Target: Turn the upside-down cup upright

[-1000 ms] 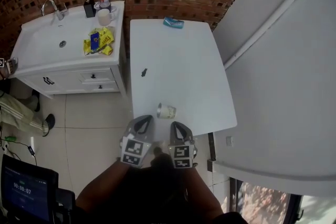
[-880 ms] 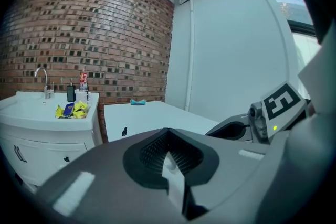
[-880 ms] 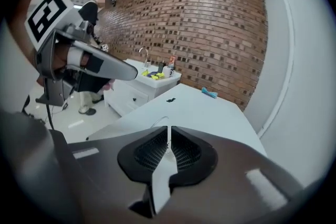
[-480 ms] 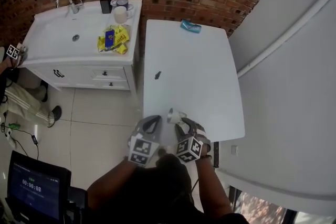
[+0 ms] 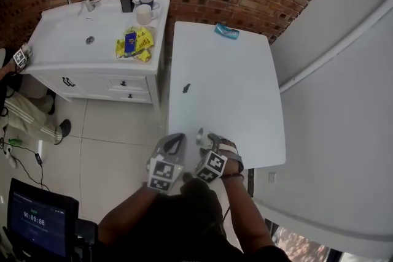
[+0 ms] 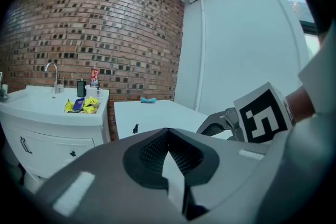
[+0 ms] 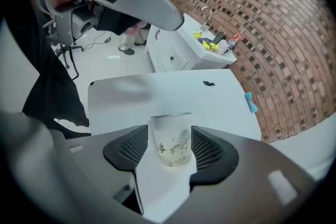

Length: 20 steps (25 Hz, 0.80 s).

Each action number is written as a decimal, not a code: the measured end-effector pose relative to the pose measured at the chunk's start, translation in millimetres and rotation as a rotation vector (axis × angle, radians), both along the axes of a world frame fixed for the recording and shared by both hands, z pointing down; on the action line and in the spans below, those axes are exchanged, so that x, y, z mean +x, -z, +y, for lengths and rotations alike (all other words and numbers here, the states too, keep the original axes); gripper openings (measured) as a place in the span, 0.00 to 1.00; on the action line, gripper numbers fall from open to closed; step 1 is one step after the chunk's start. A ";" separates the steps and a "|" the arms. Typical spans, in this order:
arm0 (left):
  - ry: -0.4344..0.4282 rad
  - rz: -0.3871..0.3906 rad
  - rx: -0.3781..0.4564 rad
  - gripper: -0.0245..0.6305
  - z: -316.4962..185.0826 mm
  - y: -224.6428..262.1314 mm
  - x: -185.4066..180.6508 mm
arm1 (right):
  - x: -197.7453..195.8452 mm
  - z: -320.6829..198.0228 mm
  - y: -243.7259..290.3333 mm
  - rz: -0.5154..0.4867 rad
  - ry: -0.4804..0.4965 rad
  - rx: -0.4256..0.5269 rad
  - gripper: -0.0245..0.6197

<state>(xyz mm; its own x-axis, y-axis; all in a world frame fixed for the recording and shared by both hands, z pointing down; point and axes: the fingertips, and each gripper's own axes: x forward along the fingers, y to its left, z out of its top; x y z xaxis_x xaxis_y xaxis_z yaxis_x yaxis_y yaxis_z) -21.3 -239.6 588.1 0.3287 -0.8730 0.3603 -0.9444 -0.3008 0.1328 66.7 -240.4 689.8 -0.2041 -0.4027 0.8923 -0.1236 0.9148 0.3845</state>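
A small pale cup [image 7: 170, 140] with a bamboo print is near the front edge of the white table [image 5: 227, 70], its wider end away from the right gripper's camera. My right gripper [image 7: 170, 132] points steeply down with the cup between its pads. Its jaws have just been opening, and they stand apart on either side of the cup. In the head view the right gripper [image 5: 206, 138] covers most of the cup [image 5: 199, 134]. My left gripper [image 5: 175, 139] hovers just left of it at the table's edge, jaws together and empty. The left gripper view shows the right gripper [image 6: 226, 123] close by.
A white sink cabinet [image 5: 92, 64] stands left of the table with yellow packets [image 5: 135, 45], a mug [image 5: 144, 14] and bottles. A blue object [image 5: 226, 30] lies at the table's far end, a small black item [image 5: 186, 88] mid-table. A white wall [image 5: 344, 101] runs along the right.
The right gripper has moved forward and down over the table's front edge, rolled, and opened around the cup. The left gripper has barely shifted.
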 end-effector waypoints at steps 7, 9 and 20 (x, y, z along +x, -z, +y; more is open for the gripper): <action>0.024 0.002 -0.002 0.03 0.8 -3.9 -10.1 | 1.0 -14.3 -17.9 0.131 -0.011 0.068 0.48; 0.031 0.001 -0.003 0.03 1.7 -6.5 -13.2 | 2.4 -18.4 -22.7 0.167 -0.010 0.099 0.48; 0.066 -0.006 -0.028 0.03 4.3 -15.8 -26.4 | -3.6 -27.5 -25.8 0.170 -0.041 0.170 0.44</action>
<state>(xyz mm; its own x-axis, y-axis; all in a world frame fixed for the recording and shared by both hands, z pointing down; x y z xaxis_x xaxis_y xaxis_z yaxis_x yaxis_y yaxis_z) -47.6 -235.3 604.0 0.2687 -0.8824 0.3863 -0.9628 -0.2344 0.1343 63.0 -268.0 715.6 -0.0375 -0.5549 0.8311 -0.0796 0.8307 0.5510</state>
